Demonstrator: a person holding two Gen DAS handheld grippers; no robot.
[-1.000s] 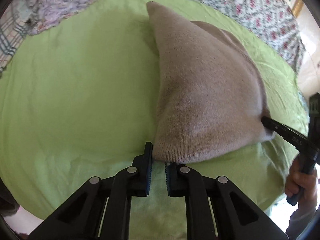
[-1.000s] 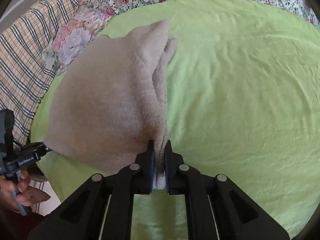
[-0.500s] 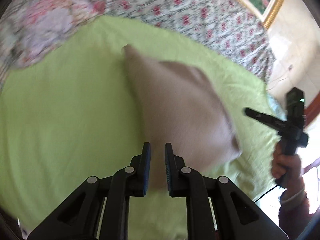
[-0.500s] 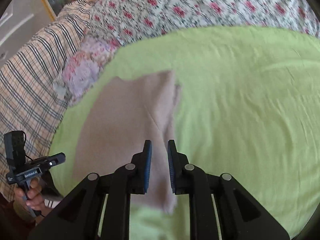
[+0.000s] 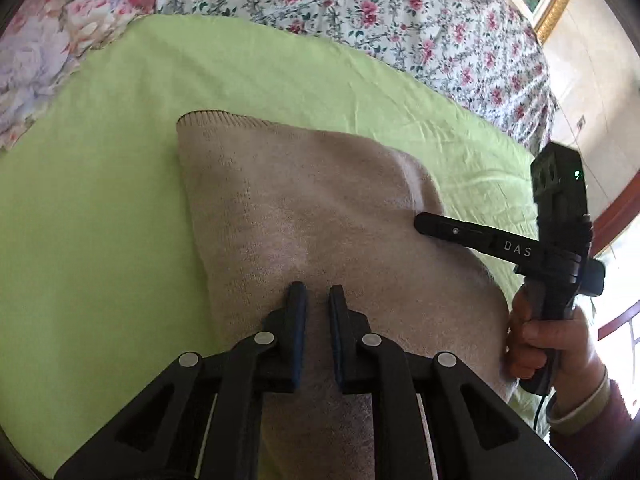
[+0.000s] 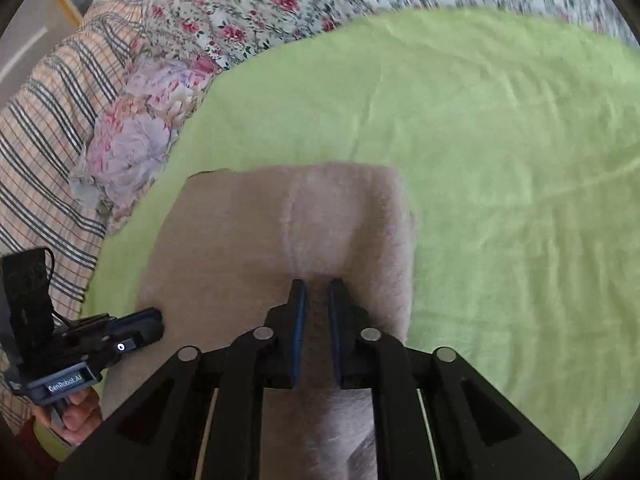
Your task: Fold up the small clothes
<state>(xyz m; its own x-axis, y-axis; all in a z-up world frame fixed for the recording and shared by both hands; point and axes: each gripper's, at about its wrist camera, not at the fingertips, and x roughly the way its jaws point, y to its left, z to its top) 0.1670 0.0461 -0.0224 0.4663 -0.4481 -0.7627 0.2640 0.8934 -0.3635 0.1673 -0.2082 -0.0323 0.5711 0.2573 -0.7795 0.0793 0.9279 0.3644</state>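
Note:
A beige knitted garment (image 5: 320,216) lies folded and flat on the green sheet (image 5: 100,208); it also shows in the right wrist view (image 6: 248,248). My left gripper (image 5: 318,300) hovers over its near part, jaws a little apart, holding nothing. My right gripper (image 6: 318,296) is likewise slightly open and empty over the garment. The right gripper shows in the left wrist view (image 5: 424,224) at the garment's right side. The left gripper shows in the right wrist view (image 6: 152,326) at the garment's left edge.
The green sheet (image 6: 500,200) covers a bed. A floral quilt (image 5: 380,20) lies beyond it. A floral pillow (image 6: 136,136) and a plaid blanket (image 6: 44,120) lie to the left. A gold picture frame (image 5: 556,0) hangs on the wall.
Both grippers let go of the garment's corners and opened. The garment dropped from a lifted, draped shape to lie flat and folded. Both grippers now hover over it.

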